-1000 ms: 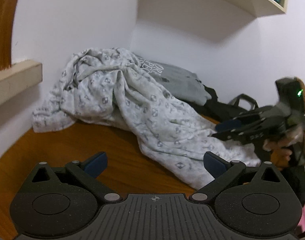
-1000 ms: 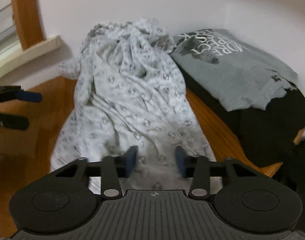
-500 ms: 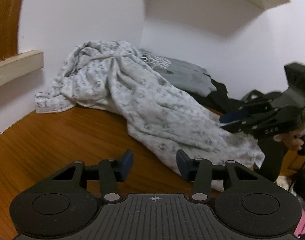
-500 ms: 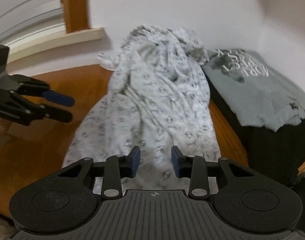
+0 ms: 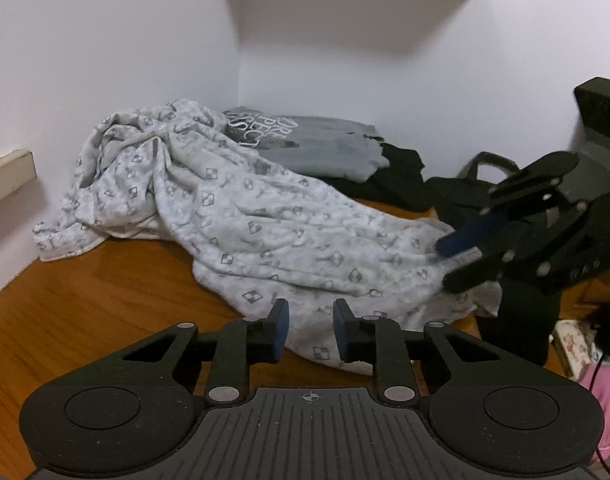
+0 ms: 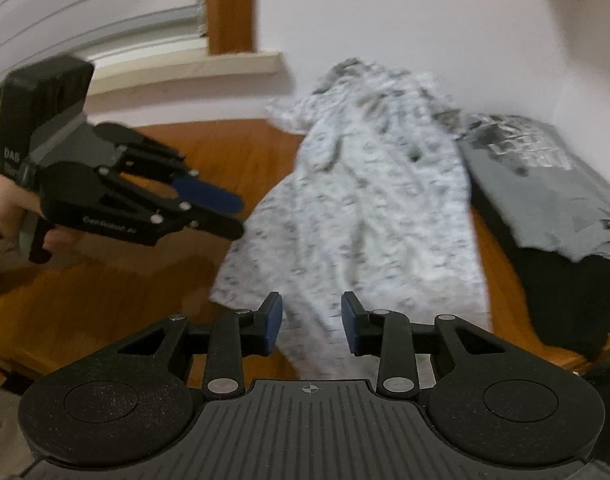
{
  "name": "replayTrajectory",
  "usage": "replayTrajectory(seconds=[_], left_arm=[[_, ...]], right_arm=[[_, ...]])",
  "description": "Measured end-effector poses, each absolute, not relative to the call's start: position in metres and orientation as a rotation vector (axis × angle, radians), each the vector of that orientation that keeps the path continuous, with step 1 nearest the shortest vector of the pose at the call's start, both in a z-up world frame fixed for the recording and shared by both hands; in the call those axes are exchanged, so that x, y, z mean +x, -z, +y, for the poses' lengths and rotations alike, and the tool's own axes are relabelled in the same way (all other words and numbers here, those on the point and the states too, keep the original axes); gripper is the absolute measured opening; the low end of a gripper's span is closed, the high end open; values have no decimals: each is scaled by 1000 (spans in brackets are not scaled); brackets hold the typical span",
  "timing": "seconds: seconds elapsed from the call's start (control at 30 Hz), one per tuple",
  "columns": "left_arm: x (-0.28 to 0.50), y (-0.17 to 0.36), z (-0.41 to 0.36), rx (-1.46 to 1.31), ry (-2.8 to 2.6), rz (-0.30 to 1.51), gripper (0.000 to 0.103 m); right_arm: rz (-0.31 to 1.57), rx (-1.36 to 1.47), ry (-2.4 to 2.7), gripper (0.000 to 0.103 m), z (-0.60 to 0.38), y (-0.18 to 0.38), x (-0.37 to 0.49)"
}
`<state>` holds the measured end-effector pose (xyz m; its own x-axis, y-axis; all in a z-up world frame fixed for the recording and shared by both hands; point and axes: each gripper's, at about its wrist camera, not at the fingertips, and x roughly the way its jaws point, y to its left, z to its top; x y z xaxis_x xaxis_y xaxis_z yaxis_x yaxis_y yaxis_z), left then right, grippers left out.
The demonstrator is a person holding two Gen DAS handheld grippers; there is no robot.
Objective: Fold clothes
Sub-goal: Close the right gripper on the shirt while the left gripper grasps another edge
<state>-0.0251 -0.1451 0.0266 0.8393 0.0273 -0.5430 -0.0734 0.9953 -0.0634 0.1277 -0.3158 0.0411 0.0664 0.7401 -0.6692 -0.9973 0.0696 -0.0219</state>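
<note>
A white garment with a grey diamond print (image 5: 265, 232) lies crumpled across the wooden table (image 5: 85, 300), from the back corner to the near right. My left gripper (image 5: 309, 330) hovers at its near hem. Its jaws are closing to a narrow gap, and the pads press on nothing. In the right wrist view the left gripper (image 6: 238, 219) hangs over bare wood just left of the garment (image 6: 365, 220). My right gripper (image 6: 311, 322) is above the garment's near end, narrowly open. From the left it shows as the right gripper (image 5: 445, 266) over the cloth's right end.
A folded grey printed T-shirt (image 5: 317, 152) rests on black clothing (image 5: 393, 188) in the back corner. A black bag (image 5: 465, 196) lies to the right. A pale window sill (image 6: 185, 68) runs along the left wall. A hand (image 6: 5, 204) holds the left gripper.
The left jaws went from wide apart to a narrow gap while that gripper moved in toward the garment's near hem. The right gripper shifted and rolled, and the two grippers now sit closer together.
</note>
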Motion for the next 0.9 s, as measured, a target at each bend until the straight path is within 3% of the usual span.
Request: replayTrajectory(seconds=[0.1, 0.17, 0.2, 0.3, 0.47, 0.53, 0.57, 0.9], left_arm=[[-27, -27, -149, -54, -58, 575, 26], [-27, -27, -149, -47, -52, 576, 26], [-27, -26, -149, -48, -53, 575, 26], [-26, -25, -149, -48, -57, 575, 27], [-20, -26, -150, -37, -75, 563, 50], [-14, -29, -148, -36, -88, 546, 70], [-11, -31, -148, -33, -91, 528, 74], [26, -30, -172, 72, -64, 497, 80]], right_arm=[[598, -641, -1427, 34, -305, -33, 121], [590, -704, -1419, 23, -297, -27, 116], [582, -717, -1416, 11, -295, -26, 115], [545, -706, -1415, 6, -291, -35, 119], [421, -557, -1373, 4, -296, -74, 136], [386, -497, -1361, 4, -297, -88, 143], [380, -467, -1363, 4, -297, -94, 146], [361, -330, -1341, 4, -288, -108, 166]])
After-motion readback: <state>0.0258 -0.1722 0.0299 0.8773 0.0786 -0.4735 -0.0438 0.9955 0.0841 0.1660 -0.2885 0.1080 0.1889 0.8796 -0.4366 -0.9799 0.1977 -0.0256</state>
